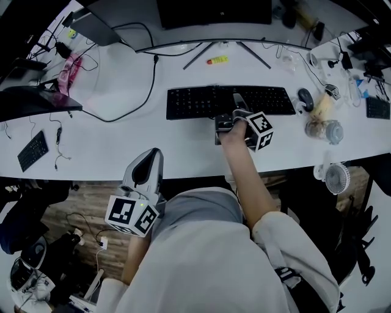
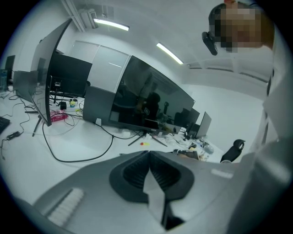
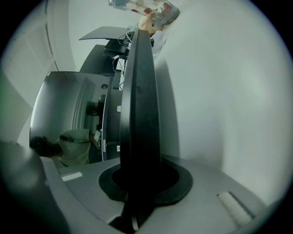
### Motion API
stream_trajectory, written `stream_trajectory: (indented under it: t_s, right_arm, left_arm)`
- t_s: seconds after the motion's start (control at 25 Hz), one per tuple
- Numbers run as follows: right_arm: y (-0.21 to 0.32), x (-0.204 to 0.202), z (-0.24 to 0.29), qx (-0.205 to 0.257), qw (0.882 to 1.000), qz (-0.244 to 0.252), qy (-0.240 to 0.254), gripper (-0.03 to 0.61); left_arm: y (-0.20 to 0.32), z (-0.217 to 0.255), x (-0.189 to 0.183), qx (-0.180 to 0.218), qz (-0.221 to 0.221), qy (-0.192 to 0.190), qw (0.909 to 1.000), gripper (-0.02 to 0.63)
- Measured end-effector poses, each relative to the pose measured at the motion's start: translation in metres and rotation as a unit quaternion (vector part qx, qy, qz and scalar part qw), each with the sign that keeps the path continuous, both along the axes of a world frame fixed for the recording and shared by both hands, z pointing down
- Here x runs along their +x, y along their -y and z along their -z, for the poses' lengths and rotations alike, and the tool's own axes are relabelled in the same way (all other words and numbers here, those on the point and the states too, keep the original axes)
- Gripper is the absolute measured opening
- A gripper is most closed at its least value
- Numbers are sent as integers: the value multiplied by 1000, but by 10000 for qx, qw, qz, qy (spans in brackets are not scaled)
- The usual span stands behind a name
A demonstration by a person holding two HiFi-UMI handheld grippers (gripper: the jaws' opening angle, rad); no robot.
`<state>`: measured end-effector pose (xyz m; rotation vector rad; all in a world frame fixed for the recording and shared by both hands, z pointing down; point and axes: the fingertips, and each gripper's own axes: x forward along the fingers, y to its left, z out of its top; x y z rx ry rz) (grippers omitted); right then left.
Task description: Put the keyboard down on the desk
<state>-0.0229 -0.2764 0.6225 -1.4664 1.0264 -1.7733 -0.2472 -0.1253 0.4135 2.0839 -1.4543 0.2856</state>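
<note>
Item 1, keyboard (image 1: 229, 101): black, full length, lying lengthwise left to right on the white desk (image 1: 122, 140), in front of the monitor's splayed stand legs (image 1: 226, 49). In my right gripper view it runs edge-on (image 3: 139, 105) straight away from the jaws, with the pale desk surface close alongside it (I cannot tell whether its near edge rests on the desk or sits just off it).

Item 2, my right gripper (image 1: 237, 110): reaching in from the near side, pinching the keyboard's near edge a little right of its middle. The jaws (image 3: 139, 183) are nearly together, with only the keyboard's thin slab between them.

Item 3, my left gripper (image 1: 151, 160): held back off the desk's near edge, over the wooden floor, well apart from the keyboard. Its jaws (image 2: 149, 160) are pressed together with nothing between them, pointing toward the desk.

Item 4, monitor (image 1: 214, 12): dark, at the far edge, directly beyond the keyboard.

Item 5, yellow marker (image 1: 217, 60): between the stand legs, far side of the keyboard.

Item 6, mouse (image 1: 305, 98): black, just right of the keyboard's right end.

Item 7, black cable (image 1: 134, 92): looping across the desk left of the keyboard.

Item 8, small black keypad (image 1: 32, 150): far left, near the desk's near edge.

Item 9, small white fan (image 1: 336, 177): at the desk's near edge, right side.
</note>
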Motion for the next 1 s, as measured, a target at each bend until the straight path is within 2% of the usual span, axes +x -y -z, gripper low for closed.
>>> stream_trajectory:
  t_s: [0.28,0.52,0.6,0.68,0.88,0.92,1.0]
  right_arm:
    - [6,-3,-2,66,9999,42,-136,74]
    - [5,-2,-3,-67,9990,189,-411,77]
    - [4,-2,-3,-150,9980,261,-547,96]
    - [6,-2,0,-197,9979,267,-554,150]
    - [11,-10,9,-383,9980,297,-398,385]
    - [11,-12,11,-422,9980,297,-355,418]
    - [10,-15,15,-458,9983,271,-225,442]
  left_arm:
    - [3,-1,1,-37,-18,-45,10000,0]
    - [2,-2,1,-57,3,-45,10000,0]
    - [2,-2,1,-27,-9,-9,10000,0]
    - [2,-3,2,-23,-28,-14,10000,0]
    - [3,-3,3,-27,-49,-42,10000,0]
    - [3,-3,3,-23,-50,-52,10000,0]
    - [3,-4,4,-8,-59,-72,10000,0]
